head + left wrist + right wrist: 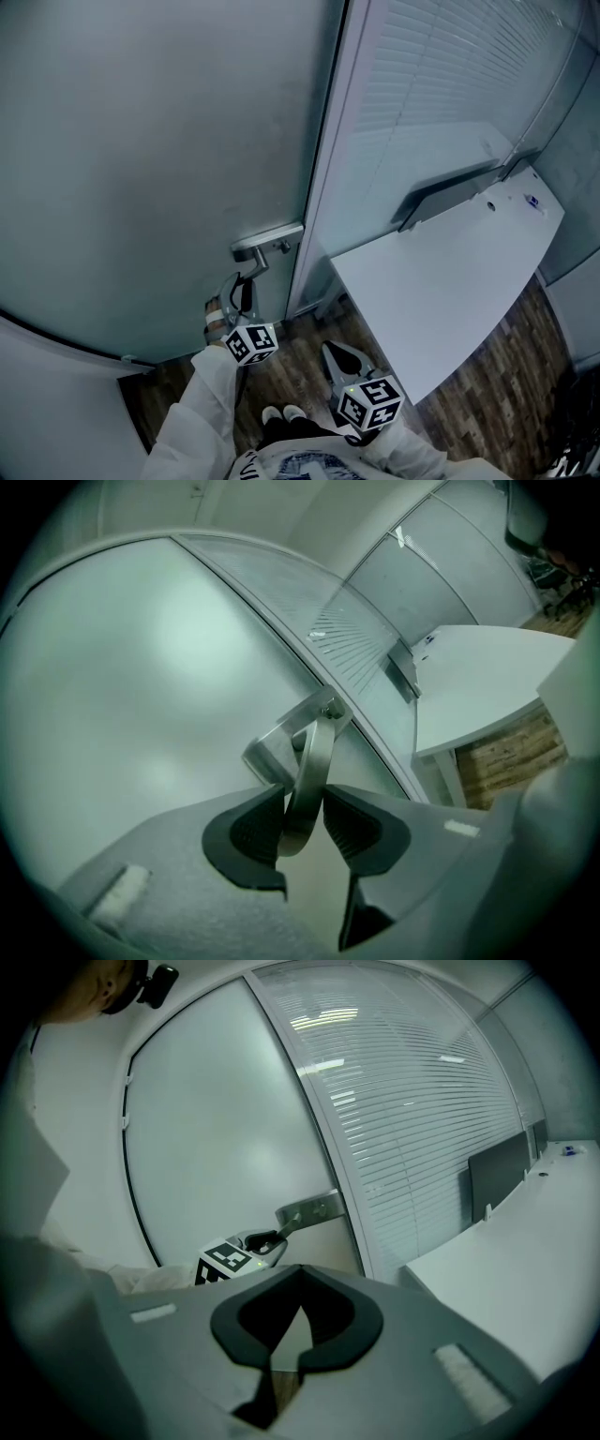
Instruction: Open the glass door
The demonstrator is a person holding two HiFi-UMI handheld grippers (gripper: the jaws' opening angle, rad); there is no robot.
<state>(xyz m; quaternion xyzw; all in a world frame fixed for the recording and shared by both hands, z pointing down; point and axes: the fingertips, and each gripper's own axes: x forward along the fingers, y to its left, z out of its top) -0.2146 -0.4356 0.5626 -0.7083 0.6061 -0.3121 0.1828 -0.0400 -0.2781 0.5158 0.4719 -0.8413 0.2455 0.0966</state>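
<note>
A wood-plank floor (305, 349) runs under a white surface (450, 281) set against a glazed wall with blinds (441, 56). Left of it stands the frosted glass door (141, 141). The left gripper (305, 822) pinches its metal lever handle (311, 761). The right gripper (298, 1321) hangs back, its jaws pressed together with nothing between them.

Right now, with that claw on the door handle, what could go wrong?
The left gripper pinches the smooth metal door handle near its end, so it could slip off when pulling. The white desk stands close beside the glass door; the shut right gripper might bump it.
</note>
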